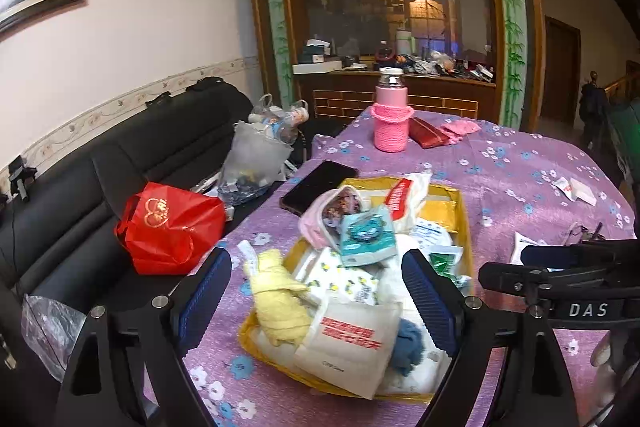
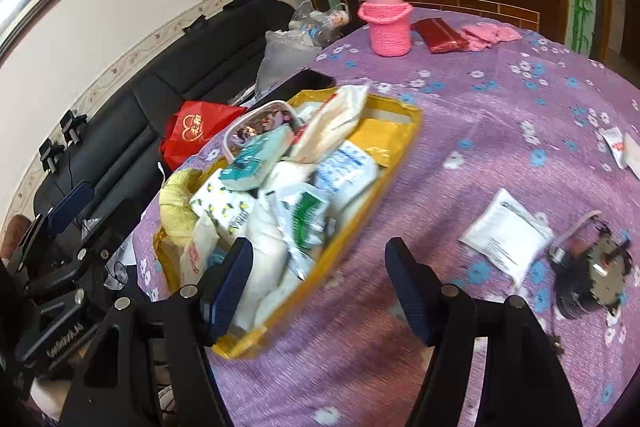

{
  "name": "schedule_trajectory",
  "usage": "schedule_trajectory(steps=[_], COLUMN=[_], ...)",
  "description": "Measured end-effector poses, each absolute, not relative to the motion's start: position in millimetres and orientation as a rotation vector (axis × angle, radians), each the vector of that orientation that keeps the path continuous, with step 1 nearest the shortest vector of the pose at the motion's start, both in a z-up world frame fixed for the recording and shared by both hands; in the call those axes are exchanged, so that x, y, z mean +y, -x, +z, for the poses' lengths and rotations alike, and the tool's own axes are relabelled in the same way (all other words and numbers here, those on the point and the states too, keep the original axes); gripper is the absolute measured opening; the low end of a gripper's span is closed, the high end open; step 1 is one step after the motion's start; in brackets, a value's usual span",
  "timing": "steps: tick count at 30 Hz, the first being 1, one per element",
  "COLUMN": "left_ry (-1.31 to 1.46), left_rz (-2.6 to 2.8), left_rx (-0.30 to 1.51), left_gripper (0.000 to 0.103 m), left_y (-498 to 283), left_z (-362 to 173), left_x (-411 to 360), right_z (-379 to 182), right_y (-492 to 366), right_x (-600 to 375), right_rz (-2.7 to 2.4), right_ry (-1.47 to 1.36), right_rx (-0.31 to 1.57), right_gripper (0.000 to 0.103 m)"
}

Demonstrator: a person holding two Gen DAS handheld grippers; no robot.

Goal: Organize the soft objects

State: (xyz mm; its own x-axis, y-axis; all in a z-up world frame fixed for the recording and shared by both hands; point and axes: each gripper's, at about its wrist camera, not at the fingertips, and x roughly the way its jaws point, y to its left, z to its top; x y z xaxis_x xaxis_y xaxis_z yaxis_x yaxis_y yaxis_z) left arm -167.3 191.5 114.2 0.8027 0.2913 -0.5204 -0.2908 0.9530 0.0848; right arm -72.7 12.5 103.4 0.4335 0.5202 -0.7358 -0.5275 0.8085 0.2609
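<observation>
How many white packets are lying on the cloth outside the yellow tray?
2: one packet beside the keys, another packet near the cloth's far right edge. Others may be out of view.

Your right gripper [image 2: 320, 291] hangs with its jaws apart and nothing between them, over the near edge of the shallow yellow cardboard tray [image 2: 404, 143] heaped with soft packets and pouches. The tray sits on the purple flowered tablecloth [image 2: 460, 99]. To your right lies a white sachet [image 2: 506, 239] just beside a dark bunch of keys [image 2: 592, 279], and far back stands the pink bottle in a knitted sleeve [image 2: 384, 15].
</observation>
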Motion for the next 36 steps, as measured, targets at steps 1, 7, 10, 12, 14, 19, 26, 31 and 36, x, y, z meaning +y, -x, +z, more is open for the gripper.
schedule_trajectory(steps=[1, 7, 10, 12, 14, 19, 26, 31, 36], left_ry=[0.003, 0.066, 0.067, 0.057, 0.053, 0.042, -0.061, -0.097, -0.040], left_rz=[0.294, 0.074, -0.017, -0.059, -0.091, -0.152, -0.251, -0.236, -0.237], left_rx=[0.561, 0.626, 0.662, 0.678, 0.694, 0.752, 0.779, 0.879, 0.962], left_gripper=[0.090, 0.090, 0.090, 0.090, 0.090, 0.090, 0.090, 0.090, 0.090], left_y=[166.9, 149.6, 137.7, 131.5, 124.7, 103.8, 69.1, 28.2, 3.9], left_z=[114.6, 117.4, 115.9, 114.0, 111.8, 99.6, 82.7, 52.9, 28.0], left_x=[188.6, 162.5, 141.2, 125.0, 111.5, 80.8, 30.3, 15.3, 9.3], right_z=[103.9, 108.1, 109.7, 109.1, 106.1, 89.3, 66.3, 60.0, 64.8], right_y=[74.1, 76.8, 74.2, 67.9, 59.4, 34.6, 9.5, -10.7, -45.6], right_x=[5.5, -71.3, -121.5, -167.4, -200.4, -282.9, -315.0, -310.6, -317.0], right_rz=[0.646, 0.574, 0.490, 0.395, 0.317, 0.170, 0.142, 0.162, 0.148], right_ry=[0.003, -0.075, -0.109, -0.137, -0.162, -0.303, -0.381, -0.372, -0.380], right_rx=[0.909, 0.879, 0.859, 0.846, 0.849, 0.882, 0.921, 0.943, 0.923], right_gripper=[0.068, 0.068, 0.075, 0.079, 0.079, 0.078, 0.078, 0.078, 0.078])
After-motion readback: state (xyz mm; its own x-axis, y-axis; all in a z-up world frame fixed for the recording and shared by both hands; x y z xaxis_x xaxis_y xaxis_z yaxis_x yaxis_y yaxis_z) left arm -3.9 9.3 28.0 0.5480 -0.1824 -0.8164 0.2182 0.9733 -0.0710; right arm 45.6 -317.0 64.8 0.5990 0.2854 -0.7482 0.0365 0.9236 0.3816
